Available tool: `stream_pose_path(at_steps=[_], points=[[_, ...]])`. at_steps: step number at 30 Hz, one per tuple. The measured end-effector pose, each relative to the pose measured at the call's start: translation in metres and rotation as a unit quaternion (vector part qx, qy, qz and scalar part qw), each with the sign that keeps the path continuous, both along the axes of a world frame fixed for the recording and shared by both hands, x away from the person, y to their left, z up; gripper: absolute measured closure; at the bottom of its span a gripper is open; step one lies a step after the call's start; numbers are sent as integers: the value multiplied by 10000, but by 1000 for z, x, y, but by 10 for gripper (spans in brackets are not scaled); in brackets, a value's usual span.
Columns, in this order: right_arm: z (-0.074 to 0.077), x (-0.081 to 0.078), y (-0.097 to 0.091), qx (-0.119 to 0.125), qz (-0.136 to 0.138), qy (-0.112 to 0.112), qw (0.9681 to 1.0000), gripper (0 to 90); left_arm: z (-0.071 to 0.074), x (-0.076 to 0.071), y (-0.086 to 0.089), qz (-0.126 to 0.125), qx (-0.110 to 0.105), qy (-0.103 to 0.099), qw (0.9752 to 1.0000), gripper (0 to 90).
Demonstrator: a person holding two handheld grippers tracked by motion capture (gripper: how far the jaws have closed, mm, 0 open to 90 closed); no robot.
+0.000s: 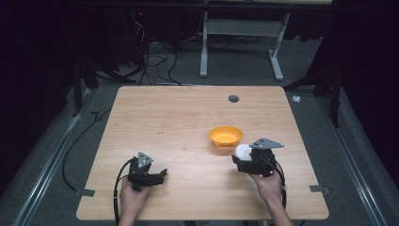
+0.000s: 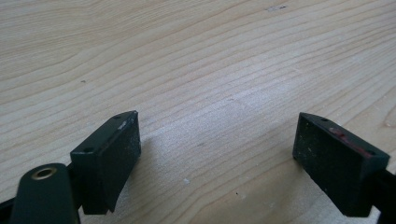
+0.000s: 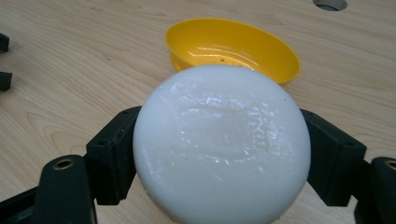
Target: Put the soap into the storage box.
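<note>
One white soap bar [image 3: 222, 144] clamped in the right tool [image 1: 242, 157] — one yellow bowl [image 1: 226, 136] — left tool [image 2: 217, 154] wide.

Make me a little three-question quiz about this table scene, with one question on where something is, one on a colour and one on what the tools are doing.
1. Where is the bowl?
A. Just beyond the right gripper
B. Under the left gripper
C. On the floor

2. What colour is the bowl?
A. Blue
B. Yellow
C. Green

3. What are the right gripper's jaws doing?
A. Standing open with nothing between them
B. Gripping the bowl's rim
C. Clamping a white soap bar

Answers:
1 A: the right gripper view shows the bowl right behind the soap bar.
2 B: its inside gleams yellow.
3 C: a jaw presses on each side of the bar, while the left gripper's jaws stand apart over bare table.
</note>
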State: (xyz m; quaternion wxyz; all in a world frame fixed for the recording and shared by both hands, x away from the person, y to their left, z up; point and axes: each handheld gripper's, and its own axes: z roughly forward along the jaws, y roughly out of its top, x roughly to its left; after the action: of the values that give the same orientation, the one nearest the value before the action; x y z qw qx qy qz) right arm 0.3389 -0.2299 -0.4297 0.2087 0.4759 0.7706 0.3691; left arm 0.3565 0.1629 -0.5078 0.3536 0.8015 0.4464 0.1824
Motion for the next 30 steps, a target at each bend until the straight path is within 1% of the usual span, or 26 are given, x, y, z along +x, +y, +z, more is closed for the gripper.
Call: stream_pose_path(at_steps=[3, 8, 19, 30], points=[[2, 1, 0, -2, 20, -21, 10000, 234, 0, 0, 0, -5, 6, -4, 10000, 156], [9, 4, -2, 93, 8, -44, 9999, 233, 0, 0, 0, -4, 7, -6, 10000, 156], [17, 10, 0, 99, 40, -72, 9999, 234, 0, 0, 0, -1, 5, -6, 10000, 156], [25, 20, 4, 130, 82, -95, 9998, 234, 0, 0, 0, 4, -2, 0, 10000, 156]])
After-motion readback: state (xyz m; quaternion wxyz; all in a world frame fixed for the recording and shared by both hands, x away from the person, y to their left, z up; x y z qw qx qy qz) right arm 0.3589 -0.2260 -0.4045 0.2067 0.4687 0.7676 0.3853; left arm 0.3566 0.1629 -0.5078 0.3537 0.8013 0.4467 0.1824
